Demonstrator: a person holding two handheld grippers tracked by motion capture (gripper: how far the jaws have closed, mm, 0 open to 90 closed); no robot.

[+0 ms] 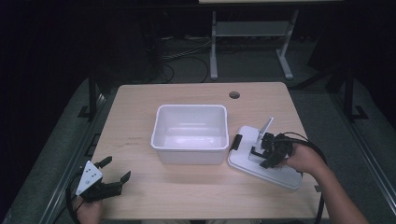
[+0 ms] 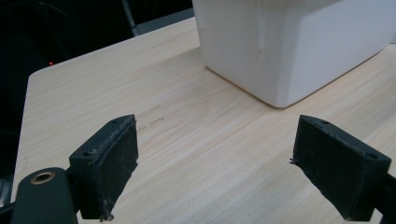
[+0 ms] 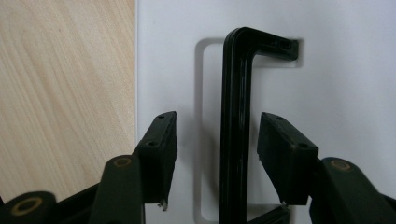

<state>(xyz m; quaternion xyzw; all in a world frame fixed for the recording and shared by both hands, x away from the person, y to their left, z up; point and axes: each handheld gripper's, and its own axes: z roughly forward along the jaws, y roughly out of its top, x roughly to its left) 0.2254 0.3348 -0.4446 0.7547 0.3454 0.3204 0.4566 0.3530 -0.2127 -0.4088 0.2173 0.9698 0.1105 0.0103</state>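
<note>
On the table's right side: the right gripper (image 1: 266, 151) is hanging over the white lid (image 1: 261, 164), which is lying flat just beside the white tub (image 1: 190, 133).
Handle: a black handle (image 3: 233, 130) is standing up out of a shallow recess in the lid — in the right gripper view it is running between the two pads, with its bent end turning off toward the far side.
Right gripper's state: the jaws are standing half spread, one on each side of the handle, with a clear gap either way; nothing is being pinched yet.
Step in hand, as I am judging it: closing on the handle so the lid can be lifted, probably toward the tub.
Doing it well: the bar is sitting a little nearer the right pad than the left, so centring it first should be keeping the lid from sliding as the jaws come together — and the pads should be meeting the straight run of the bar, not its bend.
Lift: a plain upward pull is looking safest, since the lid is broad and gripped at one thin bar, so it may be tipping.
Left gripper (image 1: 112, 173): resting at the near left of the table (image 1: 140, 107), jaws spread wide and holding nothing, the tub's corner (image 2: 285, 51) ahead of it.
</note>
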